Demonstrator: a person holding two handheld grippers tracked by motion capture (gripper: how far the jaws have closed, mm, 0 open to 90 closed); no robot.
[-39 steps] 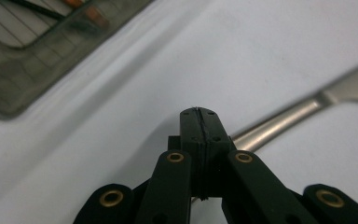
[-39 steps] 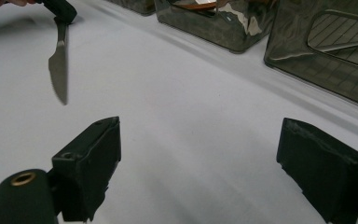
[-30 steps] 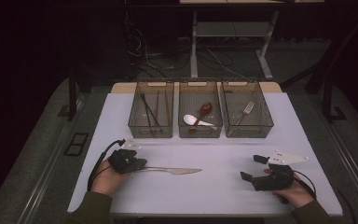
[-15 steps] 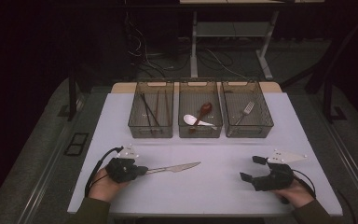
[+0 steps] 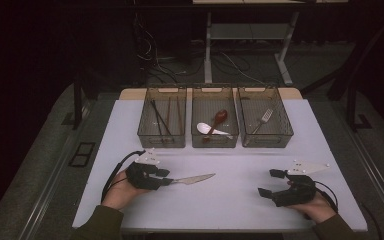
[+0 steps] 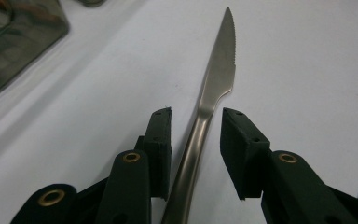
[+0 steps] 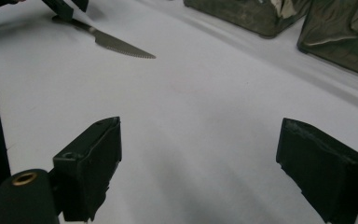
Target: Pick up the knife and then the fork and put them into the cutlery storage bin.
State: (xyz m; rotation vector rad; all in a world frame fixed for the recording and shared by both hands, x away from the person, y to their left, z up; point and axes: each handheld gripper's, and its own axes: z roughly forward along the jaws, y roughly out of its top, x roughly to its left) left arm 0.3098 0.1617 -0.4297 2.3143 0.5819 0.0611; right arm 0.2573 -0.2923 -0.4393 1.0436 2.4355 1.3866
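A steel table knife (image 5: 192, 178) lies on the white table (image 5: 230, 210), its serrated blade (image 6: 219, 70) pointing right. My left gripper (image 5: 166, 177) is at its handle end. Its jaws have just been opening: the handle runs between the pads (image 6: 161, 140) with a gap on each side, so they no longer press on it. My right gripper (image 5: 269, 182) rests at the front right of the table, open wide with only bare table between its fingers (image 7: 93, 163). In the right gripper view the knife (image 7: 116, 46) lies far off at the upper left.
Three clear bins stand in a row at the back: the left bin (image 5: 162, 142) holds chopsticks, the middle bin (image 5: 215, 144) a white spoon and a brown one, the right bin (image 5: 267, 142) a fork. Cables trail from both grippers.
The left gripper, earlier shut on the knife handle, has let go and its jaws now stand apart. The knife's tip swung slightly toward the bins. The right gripper has not moved.
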